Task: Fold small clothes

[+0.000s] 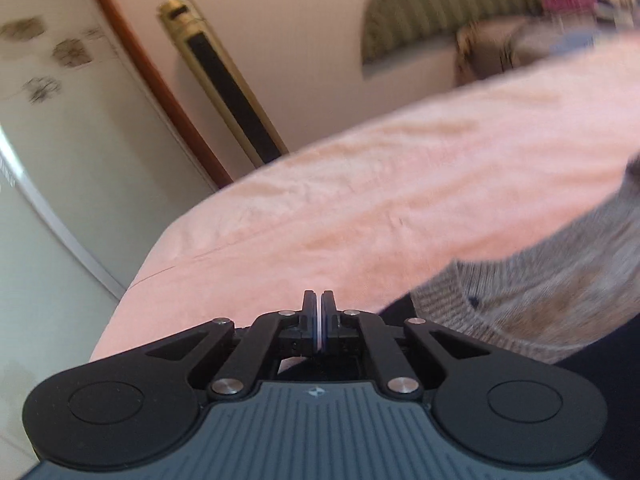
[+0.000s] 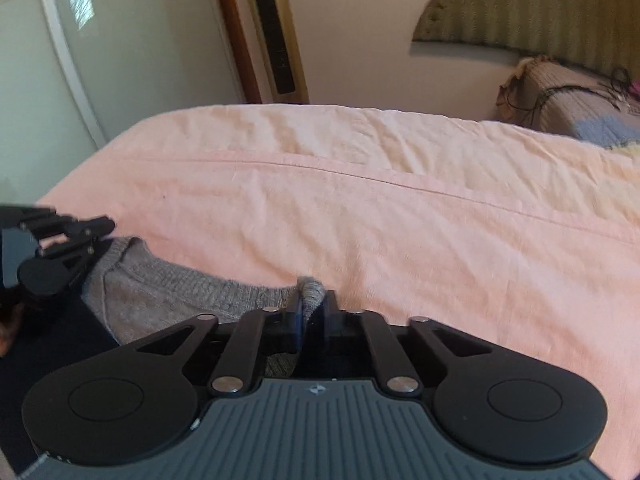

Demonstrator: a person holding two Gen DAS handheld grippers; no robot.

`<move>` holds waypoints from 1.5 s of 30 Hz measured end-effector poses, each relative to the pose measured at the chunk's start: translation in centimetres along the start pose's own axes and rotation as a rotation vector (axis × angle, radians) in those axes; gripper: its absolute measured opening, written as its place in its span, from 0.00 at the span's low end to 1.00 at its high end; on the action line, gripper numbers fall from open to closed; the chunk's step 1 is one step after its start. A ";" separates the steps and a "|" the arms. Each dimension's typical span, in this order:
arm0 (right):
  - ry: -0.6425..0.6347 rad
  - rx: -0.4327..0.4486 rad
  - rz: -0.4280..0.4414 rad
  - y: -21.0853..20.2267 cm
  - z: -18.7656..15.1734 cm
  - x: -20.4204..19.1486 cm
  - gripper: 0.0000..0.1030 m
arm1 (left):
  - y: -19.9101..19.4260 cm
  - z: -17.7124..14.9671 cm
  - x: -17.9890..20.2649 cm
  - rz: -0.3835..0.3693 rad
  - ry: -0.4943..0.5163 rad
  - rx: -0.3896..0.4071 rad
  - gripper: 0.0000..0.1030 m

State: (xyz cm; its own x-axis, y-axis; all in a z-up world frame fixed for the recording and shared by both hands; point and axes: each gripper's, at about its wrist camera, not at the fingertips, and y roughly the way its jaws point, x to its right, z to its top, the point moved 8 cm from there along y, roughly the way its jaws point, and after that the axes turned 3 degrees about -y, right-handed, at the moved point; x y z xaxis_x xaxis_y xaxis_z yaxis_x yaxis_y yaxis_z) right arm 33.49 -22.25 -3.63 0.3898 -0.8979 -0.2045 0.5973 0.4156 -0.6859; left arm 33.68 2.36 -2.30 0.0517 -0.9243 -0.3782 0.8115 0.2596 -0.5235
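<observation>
Grey knit [image 2: 168, 292] lies at the near edge of the pink bed [image 2: 360, 200]. My right gripper [image 2: 314, 304] pinches a bunched corner of it; left gripper [image 1: 319, 304] is closed, apparently empty, beside the other corner. Fold barely begun. Next: left needs a fresh grip

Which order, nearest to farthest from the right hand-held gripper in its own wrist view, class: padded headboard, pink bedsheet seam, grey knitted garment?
From the right hand-held gripper:
1. Grey knitted garment, a fold of it between the fingers, spreading left.
2. Pink bedsheet seam, crossing mid-bed ahead.
3. Padded headboard, on the far wall, upper right.
</observation>
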 end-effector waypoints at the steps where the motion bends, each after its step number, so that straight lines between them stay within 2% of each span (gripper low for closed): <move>1: 0.035 0.033 0.001 -1.3 0.0 -0.1 0.55 | -1.8 0.1 -0.9 -0.045 -0.073 0.007 0.03; 2: 0.065 0.080 0.029 -3.0 -0.2 -0.5 0.55 | -3.4 -0.2 -1.3 -0.111 -0.124 0.005 0.03; 4: 0.064 0.084 0.117 -5.4 -1.7 -2.5 0.55 | -6.0 -1.4 -0.9 -0.219 -0.155 -0.019 0.03; 7: -0.010 0.027 0.109 -6.3 -5.4 -5.5 0.55 | -7.2 -4.7 1.2 -0.308 -0.160 -0.122 0.03; 8: -0.041 0.007 0.064 -6.1 -6.7 -5.8 0.56 | -7.1 -6.0 1.7 -0.293 -0.151 -0.118 0.03; 9: -0.071 0.005 0.012 -6.0 -7.8 -5.8 0.56 | -7.0 -6.5 1.8 -0.235 -0.112 -0.065 0.04; 10: -0.108 0.045 -0.018 -6.4 -8.4 -5.6 0.55 | -6.9 -7.0 2.0 -0.182 -0.056 -0.030 0.04; 11: -0.098 0.063 -0.040 -6.9 -8.7 -5.1 0.55 | -6.6 -7.1 1.9 -0.138 -0.027 -0.025 0.04; 13: 0.008 0.089 -0.070 -7.9 -8.8 -3.5 0.55 | -6.9 -7.2 1.1 -0.088 -0.053 -0.072 0.04; 14: 0.032 0.084 -0.104 -8.3 -9.0 -3.2 0.55 | -7.6 -7.3 0.4 -0.093 -0.093 -0.100 0.04; 16: 0.045 0.082 -0.151 -9.9 -9.4 -4.0 0.59 | -9.9 -7.9 -0.6 -0.170 -0.184 -0.119 0.06; 17: 0.031 0.087 -0.118 -10.9 -10.0 -5.3 0.60 | -11.2 -8.4 -0.6 -0.222 -0.199 -0.120 0.08; 18: 0.004 0.087 -0.077 -11.6 -10.7 -6.5 0.65 | -12.0 -9.3 -0.3 -0.250 -0.193 -0.130 0.15; 19: -0.032 0.072 -0.053 -11.8 -11.7 -7.5 0.78 | -12.2 -10.2 -0.1 -0.239 -0.172 -0.133 0.16; 20: -0.064 0.028 -0.067 -11.3 -13.1 -7.8 0.84 | -13.1 -11.2 -0.6 -0.199 -0.156 -0.114 0.16; 21: -0.120 0.015 -0.109 -10.9 -14.2 -7.8 0.84 | -13.6 -12.0 -1.4 -0.164 -0.164 -0.119 0.17; 22: -0.192 0.038 -0.170 -11.2 -14.7 -7.8 0.82 | -14.2 -12.8 -2.4 -0.166 -0.208 -0.148 0.17; 23: -0.184 0.034 -0.189 -12.1 -14.9 -7.8 0.81 | -15.2 -13.6 -3.6 -0.203 -0.272 -0.170 0.18; 24: -0.125 0.042 -0.166 -13.5 -15.0 -7.6 0.78 | -16.4 -14.7 -4.8 -0.247 -0.340 -0.184 0.26; 25: -0.053 0.058 -0.106 -15.2 -15.2 -7.2 0.78 | -17.3 -15.7 -5.9 -0.270 -0.395 -0.198 0.39; 26: 0.025 0.088 -0.034 -17.3 -15.6 -6.6 0.79 | -18.1 -16.9 -6.9 -0.280 -0.441 -0.209 0.47; 27: 0.085 0.110 -0.001 -19.0 -16.1 -5.7 0.81 | -18.4 -18.2 -7.9 -0.271 -0.485 -0.230 0.68; 28: 0.146 0.119 -0.002 -20.5 -16.8 -4.6 0.82 | -18.8 -19.5 -8.6 -0.260 -0.526 -0.256 0.74; 30: 0.258 0.072 -0.007 -21.7 -18.6 -2.4 0.82 | -19.5 -20.5 -9.0 -0.281 -0.547 -0.229 0.74; 31: 0.306 0.029 0.016 -21.5 -19.8 -1.8 0.79 | -19.7 -20.5 -8.8 -0.287 -0.551 -0.229 0.74; 33: 0.338 -0.030 0.058 -21.0 -21.3 -1.8 0.70 | -20.0 -20.3 -8.4 -0.337 -0.586 -0.241 0.74; 35: 0.349 -0.021 0.092 -21.3 -21.6 -2.4 0.70 | -20.1 -19.8 -7.6 -0.417 -0.605 -0.249 0.74; 36: 0.367 -0.024 0.107 -21.1 -21.5 -2.3 0.60 | -19.9 -19.6 -7.3 -0.397 -0.583 -0.251 0.63; 37: 0.381 -0.036 0.114 -20.9 -21.7 -2.2 0.29 | -19.7 -19.4 -7.1 -0.344 -0.531 -0.249 0.24; 38: 0.393 -0.070 0.112 -20.5 -22.1 -2.0 0.09 | -19.2 -19.4 -7.1 -0.280 -0.478 -0.257 0.08; 40: 0.373 -0.063 0.106 -20.6 -22.2 -2.0 0.09 | -19.1 -19.2 -7.9 -0.277 -0.476 -0.268 0.05; 42: 0.351 -0.045 0.075 -21.5 -22.0 -1.9 0.09 | -19.6 -19.2 -9.1 -0.235 -0.445 -0.250 0.04; 44: 0.374 -0.021 0.057 -22.7 -22.3 -0.7 0.08 | -19.5 -19.9 -9.2 -0.268 -0.424 -0.271 0.04; 45: 0.393 -0.021 0.044 -22.7 -22.7 0.0 0.06 | -19.3 -20.4 -8.8 -0.259 -0.404 -0.264 0.04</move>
State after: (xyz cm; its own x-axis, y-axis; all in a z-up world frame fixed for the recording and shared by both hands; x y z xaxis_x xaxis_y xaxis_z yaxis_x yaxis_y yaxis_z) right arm 4.05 -35.02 -3.88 0.1145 -0.8682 -0.4828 0.5702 0.4554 -0.6838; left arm 5.68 11.22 -4.39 0.1309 -0.9878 0.0843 0.6566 0.0226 -0.7539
